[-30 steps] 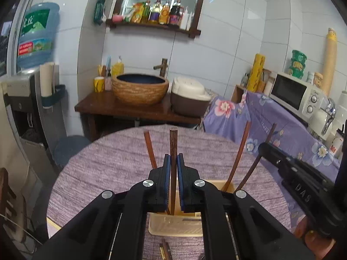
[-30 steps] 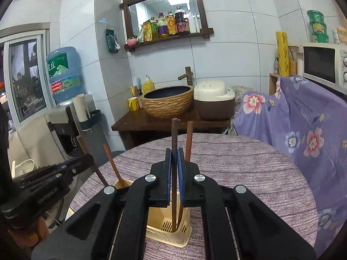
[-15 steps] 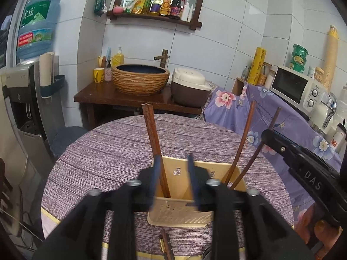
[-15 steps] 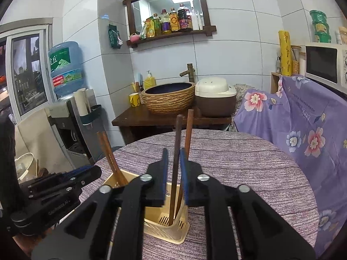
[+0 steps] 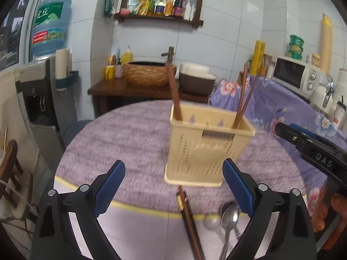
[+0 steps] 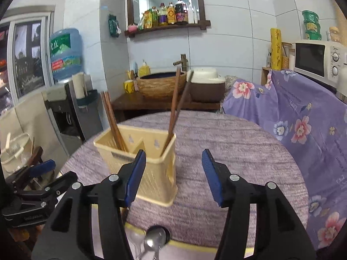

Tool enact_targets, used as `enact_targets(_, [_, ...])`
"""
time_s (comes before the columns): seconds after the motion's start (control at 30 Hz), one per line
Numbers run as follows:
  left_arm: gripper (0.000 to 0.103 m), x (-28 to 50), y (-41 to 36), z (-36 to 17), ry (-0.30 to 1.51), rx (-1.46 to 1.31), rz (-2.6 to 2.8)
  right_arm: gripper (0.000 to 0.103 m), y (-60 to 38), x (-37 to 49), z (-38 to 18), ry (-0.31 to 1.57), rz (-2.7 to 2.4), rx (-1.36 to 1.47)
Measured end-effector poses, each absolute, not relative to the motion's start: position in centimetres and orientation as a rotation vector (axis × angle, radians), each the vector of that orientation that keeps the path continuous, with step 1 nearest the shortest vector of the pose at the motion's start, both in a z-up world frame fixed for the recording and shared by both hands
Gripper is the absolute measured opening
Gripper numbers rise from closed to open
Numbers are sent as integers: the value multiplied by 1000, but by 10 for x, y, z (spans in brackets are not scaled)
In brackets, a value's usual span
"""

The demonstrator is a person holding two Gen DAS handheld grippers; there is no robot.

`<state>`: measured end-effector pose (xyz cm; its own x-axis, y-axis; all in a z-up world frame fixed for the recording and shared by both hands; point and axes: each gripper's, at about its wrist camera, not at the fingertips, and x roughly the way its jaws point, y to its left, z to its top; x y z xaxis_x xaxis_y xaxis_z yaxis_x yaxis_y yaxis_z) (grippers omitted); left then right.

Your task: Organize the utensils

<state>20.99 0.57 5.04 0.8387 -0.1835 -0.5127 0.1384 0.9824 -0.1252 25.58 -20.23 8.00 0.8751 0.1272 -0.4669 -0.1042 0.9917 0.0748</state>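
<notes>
A cream plastic utensil basket stands on the round purple table. Brown chopsticks stand in its left compartment and in its right compartment. More chopsticks and metal spoons lie on the near table edge. My left gripper is open and empty, just in front of the basket. My right gripper is open and empty, to the right of the basket.
The purple table has a yellow-trimmed near edge. A floral purple cloth covers a counter at right with a microwave. A wooden stand with a woven basin is behind. A water dispenser stands at left.
Both grippers opened and let go of the chopsticks, which now stand in the basket. Both grippers pulled back and lowered toward the near table edge.
</notes>
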Motion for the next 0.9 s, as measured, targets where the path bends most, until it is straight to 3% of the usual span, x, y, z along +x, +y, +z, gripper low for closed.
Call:
enact_targets(0.13, [89,199,15,19,635,-98,-125,54,-201,245,47,578,109,22])
enact_targets(0.57, [52,180,4,-43,818,-102,-196,53,-196,217,-36,798,127,8])
enact_targets(0.7, [45,177,-2,-48,830,-93,-219,53,-189,210,-46,825,146,0])
enact_targets(0.9, [44,174,-9,-53,850,-78,-239,47,-178,208,-52,871,168,-9])
